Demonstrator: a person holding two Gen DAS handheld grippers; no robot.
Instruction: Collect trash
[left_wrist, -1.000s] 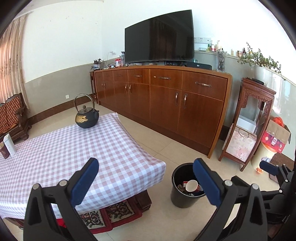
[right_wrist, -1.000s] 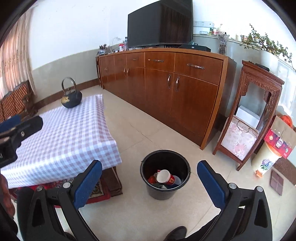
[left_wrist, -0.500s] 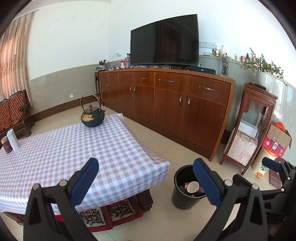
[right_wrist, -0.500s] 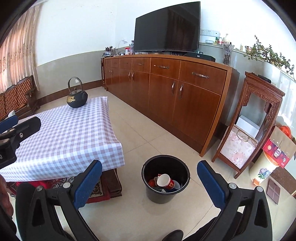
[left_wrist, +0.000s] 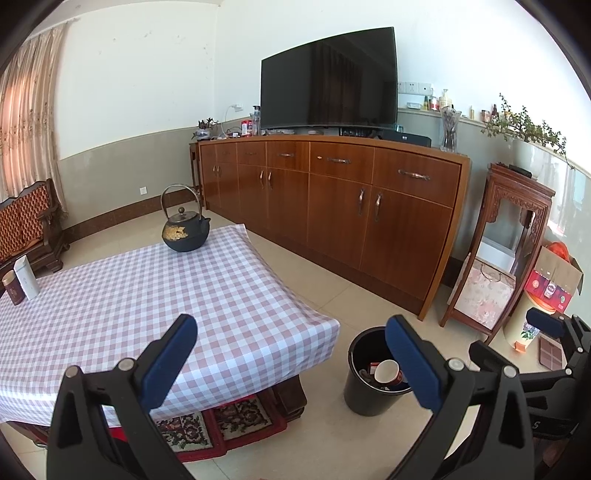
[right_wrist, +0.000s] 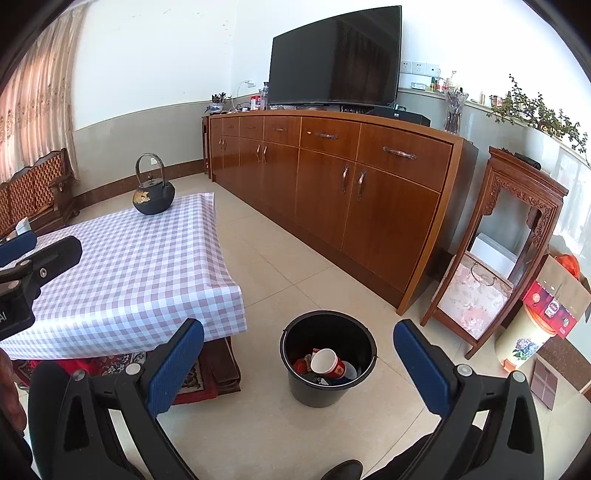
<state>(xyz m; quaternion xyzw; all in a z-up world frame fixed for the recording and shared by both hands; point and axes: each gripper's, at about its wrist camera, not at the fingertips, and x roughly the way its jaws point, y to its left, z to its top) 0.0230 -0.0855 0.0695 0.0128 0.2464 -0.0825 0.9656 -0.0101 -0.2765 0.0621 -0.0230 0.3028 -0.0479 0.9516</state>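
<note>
my left gripper (left_wrist: 290, 354) is spread wide with nothing between its blue pads (left_wrist: 171, 356), held over the near corner of the table (left_wrist: 110, 314), which wears a purple-and-white checked cloth. my right gripper (right_wrist: 299, 363) is just as wide apart and just as empty, held above the tiled floor with the bin (right_wrist: 328, 363) showing between its fingers. the bin is black and round, standing on the floor just beside the table's corner, between the table and the long wooden sideboard (right_wrist: 351, 192). the trash is inside it: a white cup (right_wrist: 327, 363) with a red band lying on its side on top, with some red scraps and a pale piece around it. in the left view the same bin (left_wrist: 364, 384) sits partly behind my right-hand pad, the cup (left_wrist: 387, 373) visible in it. on the far end of the table stands a dark iron kettle (left_wrist: 184, 230) with a gold patch and a hoop handle. at the table's far left edge are a white carton (left_wrist: 26, 277) and a brown tin (left_wrist: 12, 293) side by side. a tv (left_wrist: 328, 79) stands on the sideboard. a carved wooden stand (right_wrist: 495, 258) is to the right of it, with an open cardboard box (right_wrist: 557, 299) beyond.
</note>
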